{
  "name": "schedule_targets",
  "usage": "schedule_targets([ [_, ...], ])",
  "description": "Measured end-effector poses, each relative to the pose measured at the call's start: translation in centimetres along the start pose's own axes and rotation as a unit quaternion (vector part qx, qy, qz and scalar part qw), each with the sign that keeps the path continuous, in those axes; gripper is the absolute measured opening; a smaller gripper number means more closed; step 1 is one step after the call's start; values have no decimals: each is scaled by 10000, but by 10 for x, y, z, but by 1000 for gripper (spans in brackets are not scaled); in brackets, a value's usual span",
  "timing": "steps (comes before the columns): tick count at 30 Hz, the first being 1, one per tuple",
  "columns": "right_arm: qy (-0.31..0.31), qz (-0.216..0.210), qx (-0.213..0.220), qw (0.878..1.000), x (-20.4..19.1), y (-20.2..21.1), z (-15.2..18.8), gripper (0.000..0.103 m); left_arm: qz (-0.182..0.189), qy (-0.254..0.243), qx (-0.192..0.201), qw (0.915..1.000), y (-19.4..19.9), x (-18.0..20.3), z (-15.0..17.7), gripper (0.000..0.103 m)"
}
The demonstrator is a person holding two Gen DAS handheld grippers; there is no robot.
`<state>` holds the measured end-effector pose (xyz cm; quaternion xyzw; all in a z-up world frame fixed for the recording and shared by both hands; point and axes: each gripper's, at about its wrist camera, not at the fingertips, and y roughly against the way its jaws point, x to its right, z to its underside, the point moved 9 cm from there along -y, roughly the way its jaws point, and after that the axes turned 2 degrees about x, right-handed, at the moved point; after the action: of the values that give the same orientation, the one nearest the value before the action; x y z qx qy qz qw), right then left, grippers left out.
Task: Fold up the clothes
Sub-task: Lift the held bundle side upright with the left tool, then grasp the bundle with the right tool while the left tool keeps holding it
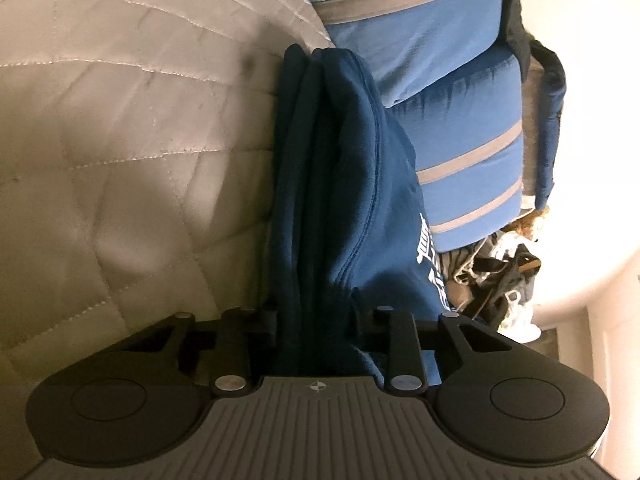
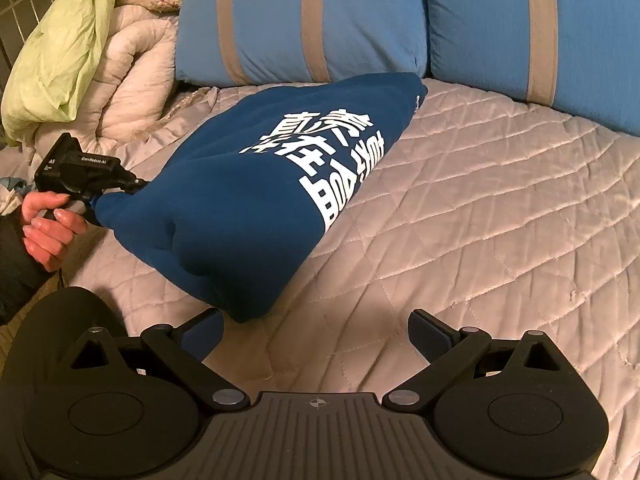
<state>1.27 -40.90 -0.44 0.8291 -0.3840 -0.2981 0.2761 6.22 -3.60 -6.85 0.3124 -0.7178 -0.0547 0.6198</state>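
A dark blue sweatshirt [image 2: 240, 184] with white printed characters lies folded and bunched on the quilted bed. My left gripper [image 1: 314, 320] is shut on a thick fold of the sweatshirt [image 1: 332, 184], lifting its edge; it also shows in the right wrist view [image 2: 100, 188] at the left, held by a hand. My right gripper [image 2: 316, 332] is open and empty, just in front of the sweatshirt's near corner, above the quilt.
The grey-beige quilted bedspread [image 2: 480, 220] covers the bed. Two blue pillows with grey stripes [image 2: 320, 20] lie at the head. A rumpled quilt and a light green cloth [image 2: 68, 40] are piled at the far left. A clutter of items [image 1: 500, 280] sits beyond the bed.
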Motion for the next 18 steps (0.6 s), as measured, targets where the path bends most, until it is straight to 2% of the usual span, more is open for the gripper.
schedule_targets([
  [5,-234,-104,-143,9996,7,-2,-8,99,-72,-212,164,9996,3,2,4,29],
  [12,-527,-273,71,9982,26,0,-70,99,-163,-352,287,9988,3,4,4,29],
  [15,-675,-319,147,9971,40,-14,-100,99,-205,-387,317,9985,3,5,4,29],
  [18,-1099,-476,206,9926,59,-37,-125,98,-231,-406,343,9983,2,5,4,29],
])
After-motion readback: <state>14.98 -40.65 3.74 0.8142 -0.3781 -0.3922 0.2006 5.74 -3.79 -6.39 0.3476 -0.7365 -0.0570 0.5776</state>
